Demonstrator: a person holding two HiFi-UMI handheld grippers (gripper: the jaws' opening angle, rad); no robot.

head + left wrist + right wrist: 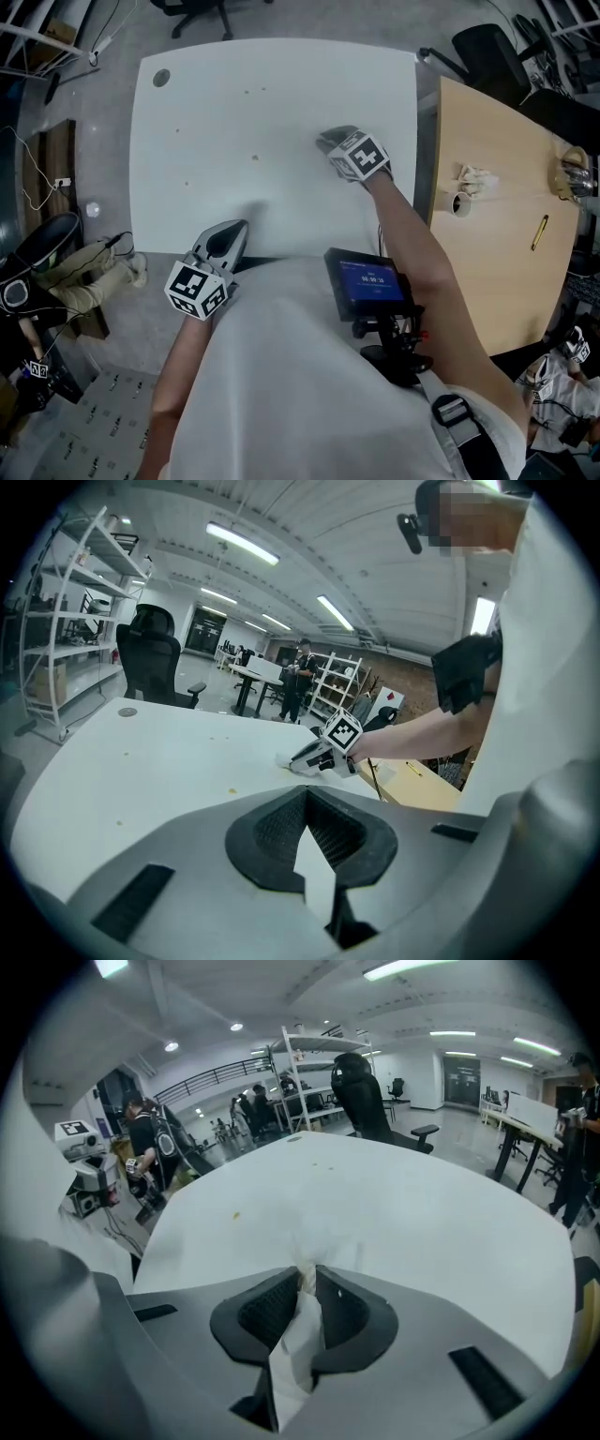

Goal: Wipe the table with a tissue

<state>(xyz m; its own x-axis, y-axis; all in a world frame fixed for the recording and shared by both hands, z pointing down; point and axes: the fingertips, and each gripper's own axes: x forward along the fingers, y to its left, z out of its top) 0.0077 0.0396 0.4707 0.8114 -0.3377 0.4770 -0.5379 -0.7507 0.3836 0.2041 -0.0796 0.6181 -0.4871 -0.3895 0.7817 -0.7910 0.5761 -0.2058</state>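
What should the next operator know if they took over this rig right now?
Right gripper: shut on the tissue, which is down on the white table, right of its centre.
Left gripper: shut, nothing between its fingers, at the table's near edge.
Done: the pictures do not show how much of the top has been wiped.
Left: small specks lie left of the tissue and further out. Probably sweep the tissue over them and then over the rest of the top.
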